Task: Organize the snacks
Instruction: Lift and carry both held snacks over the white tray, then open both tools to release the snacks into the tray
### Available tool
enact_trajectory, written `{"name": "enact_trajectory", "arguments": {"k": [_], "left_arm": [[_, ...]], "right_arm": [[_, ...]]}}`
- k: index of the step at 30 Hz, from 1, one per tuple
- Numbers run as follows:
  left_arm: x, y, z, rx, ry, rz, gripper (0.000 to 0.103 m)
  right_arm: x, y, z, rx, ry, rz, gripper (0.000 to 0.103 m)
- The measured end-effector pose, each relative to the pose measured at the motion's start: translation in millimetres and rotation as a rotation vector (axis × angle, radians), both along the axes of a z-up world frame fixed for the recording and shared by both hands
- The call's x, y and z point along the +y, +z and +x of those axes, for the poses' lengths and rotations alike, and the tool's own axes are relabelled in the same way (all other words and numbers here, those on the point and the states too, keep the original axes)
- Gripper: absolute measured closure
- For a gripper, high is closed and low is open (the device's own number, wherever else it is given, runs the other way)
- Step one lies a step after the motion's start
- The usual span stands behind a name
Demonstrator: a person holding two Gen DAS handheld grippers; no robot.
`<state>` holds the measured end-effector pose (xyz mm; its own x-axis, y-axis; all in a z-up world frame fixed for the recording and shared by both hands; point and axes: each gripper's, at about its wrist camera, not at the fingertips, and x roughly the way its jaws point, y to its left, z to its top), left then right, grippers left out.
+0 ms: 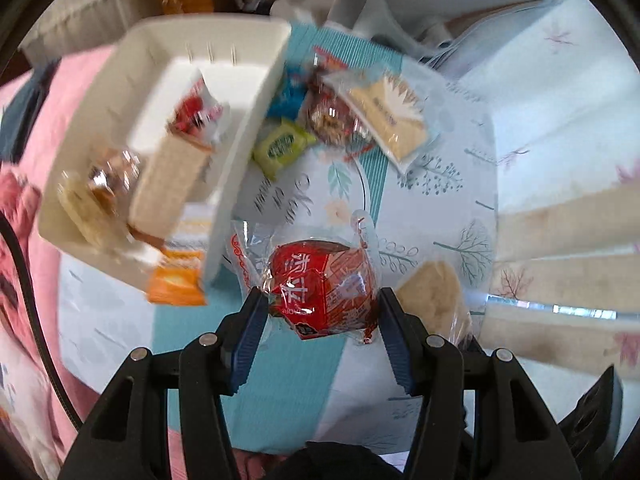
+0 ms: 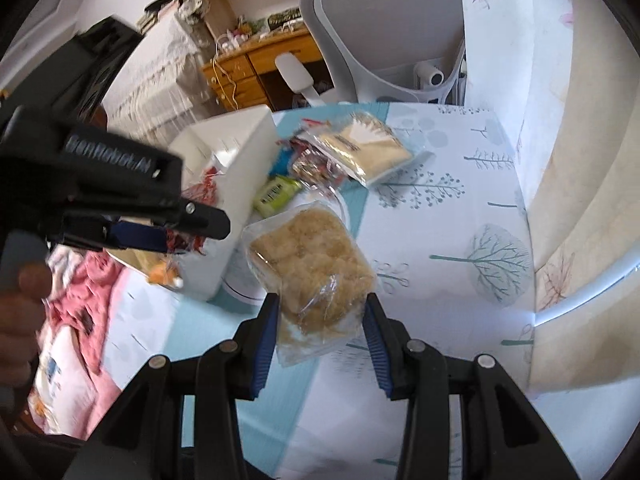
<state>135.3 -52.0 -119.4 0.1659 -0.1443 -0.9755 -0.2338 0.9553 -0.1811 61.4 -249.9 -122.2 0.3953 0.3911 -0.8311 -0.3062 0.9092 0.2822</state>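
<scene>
A: Left gripper (image 1: 320, 300), state? 
B: Its blue-padded jaws stood partly apart and pressed both sides of one red, clear-wrapped snack packet with white lettering (image 1: 320, 288). The packet was held above the leaf-and-tree printed tablecloth (image 1: 440, 184), just beside the near corner of the white rectangular plastic bin (image 1: 240, 148).

A: Right gripper (image 2: 320, 312)? 
B: About the same opening, closed on one clear bag of pale, crumbly puffed-rice cake (image 2: 312, 256). The bag's far end lay over the cloth near the bin wall; whether it rested on the cloth I could not tell. In the right wrist view the left gripper appeared at the left edge, red wrapper between its pads.

A: Count, loose on the cloth? 
B: One flat clear bag of yellow-and-white wafer (image 1: 390, 116), one dark round cookie in crinkled clear wrap (image 1: 330, 120), one small green sachet (image 1: 280, 146), one blue wrapper (image 1: 286, 96) partly hidden against the bin. All four clustered at the bin's far side, touching or overlapping.

A: Inside the bin? 
B: Blurred. One red-and-white packet (image 1: 196, 114), one tan wafer block (image 1: 172, 184), one shiny brown-wrapped item (image 1: 114, 178). One orange packet (image 1: 176, 282) at the bin's near end; inside or outside, I could not tell.

A: Bins? 
B: One.
</scene>
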Motion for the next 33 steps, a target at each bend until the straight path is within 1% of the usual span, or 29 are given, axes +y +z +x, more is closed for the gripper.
{"name": "enact_trajectory", "arguments": {"k": [5,6,8,14,19,26,31,33], "left_arm": [[25.3,31.8,-14.4,-0.135,-0.073,0.03,0.049],[30.4,36.7,-17.3,-0.151,-0.081,0.035,0.049],[46.1,47.8,-24.0,-0.206,-0.112,0.061,0.049],[94.5,63.3,-36.2,-0.294,-0.177,0.091,0.049],[136.7,64.6,-39.8,-0.327,-0.2,0.112,0.048],[192.0,57.7,-34.6,-0.367,-0.22,0.115,0.048],[222.4,44.6,-30.5,-0.35,-0.197,0.098,0.048],[231.6,38.7,-29.7,-0.334,-0.169,0.086,0.045]], "right_arm": [[18.2,17.2,-9.1,-0.013,-0.061,0.082,0.061],[22.5,19.9,-10.8,-0.016,-0.074,0.092,0.061],[34.2,25.7,-14.7,-0.027,-0.096,0.111,0.061],[76.3,38.3,-22.3,-0.058,-0.151,0.177,0.061],[113.0,41.6,-23.6,-0.079,-0.171,0.211,0.061],[165.5,40.0,-20.0,-0.094,-0.172,0.239,0.061],[192.9,39.4,-14.6,-0.11,-0.161,0.249,0.061],[202.6,38.1,-11.9,-0.116,-0.156,0.249,0.061]]}}
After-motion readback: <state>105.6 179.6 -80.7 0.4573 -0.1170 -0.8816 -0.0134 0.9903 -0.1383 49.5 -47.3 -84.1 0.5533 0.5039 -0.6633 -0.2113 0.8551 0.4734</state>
